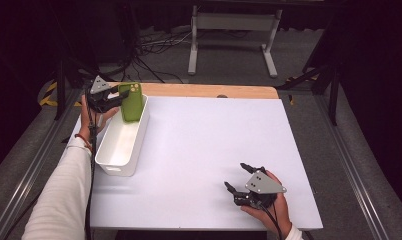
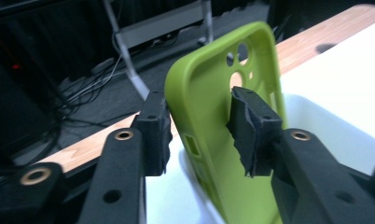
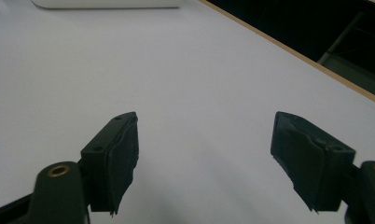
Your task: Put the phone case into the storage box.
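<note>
- Fingers (image 2: 153, 135) of your left gripper (image 1: 110, 100) stand a little apart with the green phone case (image 1: 131, 102) between them; in the left gripper view there is a sliver of daylight on both sides of the case wall, so the pads bracket it and do not pinch it
- Your left gripper sits at the far left of the table (image 1: 214, 150), over the far end of the white bin (image 1: 120, 142), and the case stands nearly upright there, its lower edge down inside the bin
- Your right gripper (image 1: 244, 177) rests near you on the right side of the table, well apart from the bin, its fingers (image 3: 113, 158) spread wide on nothing but bare white surface
- Expect the case to be very light and soft: a thin silicone-like shell, open on one side, that flexes and folds if you squeeze across the hollow
- Its matte skin should grip the pads well, so slipping is a small risk; tipping over against the bin wall is the likelier one once nothing holds it
- If you need to take it again, pinch one long side wall near the middle, below the camera cut-outs (image 2: 237, 56), where the rim is stiffest
- Avoid the thin bridge around those holes, which would probably buckle
</note>
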`<state>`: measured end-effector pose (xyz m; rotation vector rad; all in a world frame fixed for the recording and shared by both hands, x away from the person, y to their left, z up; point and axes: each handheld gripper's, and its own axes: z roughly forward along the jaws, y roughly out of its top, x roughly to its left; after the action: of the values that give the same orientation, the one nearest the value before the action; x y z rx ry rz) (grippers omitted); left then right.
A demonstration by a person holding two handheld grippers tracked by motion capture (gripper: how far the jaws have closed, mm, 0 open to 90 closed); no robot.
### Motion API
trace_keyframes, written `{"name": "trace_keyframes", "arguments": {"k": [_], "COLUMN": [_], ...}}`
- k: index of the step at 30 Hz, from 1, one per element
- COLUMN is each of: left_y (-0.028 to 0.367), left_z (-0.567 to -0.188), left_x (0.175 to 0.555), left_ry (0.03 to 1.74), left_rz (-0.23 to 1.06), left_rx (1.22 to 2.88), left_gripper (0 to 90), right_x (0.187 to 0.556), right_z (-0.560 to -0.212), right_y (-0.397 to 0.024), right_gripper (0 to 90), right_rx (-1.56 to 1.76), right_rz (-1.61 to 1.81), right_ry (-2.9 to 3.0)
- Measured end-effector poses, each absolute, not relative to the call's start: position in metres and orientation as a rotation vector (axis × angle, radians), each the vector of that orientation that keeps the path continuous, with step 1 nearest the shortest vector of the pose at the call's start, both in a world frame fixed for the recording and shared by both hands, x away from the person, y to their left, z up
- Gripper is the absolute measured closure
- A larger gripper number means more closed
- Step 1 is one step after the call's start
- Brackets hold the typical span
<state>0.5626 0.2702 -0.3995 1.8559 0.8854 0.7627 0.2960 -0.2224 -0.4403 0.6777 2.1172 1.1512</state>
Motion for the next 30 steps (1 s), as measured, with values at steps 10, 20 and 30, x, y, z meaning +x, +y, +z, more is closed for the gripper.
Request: {"name": "trace_keyframes", "arguments": {"k": [10,20,30], "left_y": [0.276,0.280,0.279], "left_z": [-0.398,-0.393,-0.390], "left_x": [0.559,0.544,0.533], "left_ry": [0.926,0.911,0.913], "left_rz": [0.719,0.722,0.741], "left_rx": [1.829,1.790,1.771], "left_gripper": [45.6,39.3,28.5], "right_x": [0.296,0.294,0.294], "right_z": [-0.439,-0.435,-0.435], "right_y": [-0.223,-0.225,-0.223], "right_gripper": [24.6,24.8,25.0], "right_rx": [0.689,0.702,0.683], "right_rz": [1.166,1.181,1.179], "right_ry": [2.117,2.085,2.089]}}
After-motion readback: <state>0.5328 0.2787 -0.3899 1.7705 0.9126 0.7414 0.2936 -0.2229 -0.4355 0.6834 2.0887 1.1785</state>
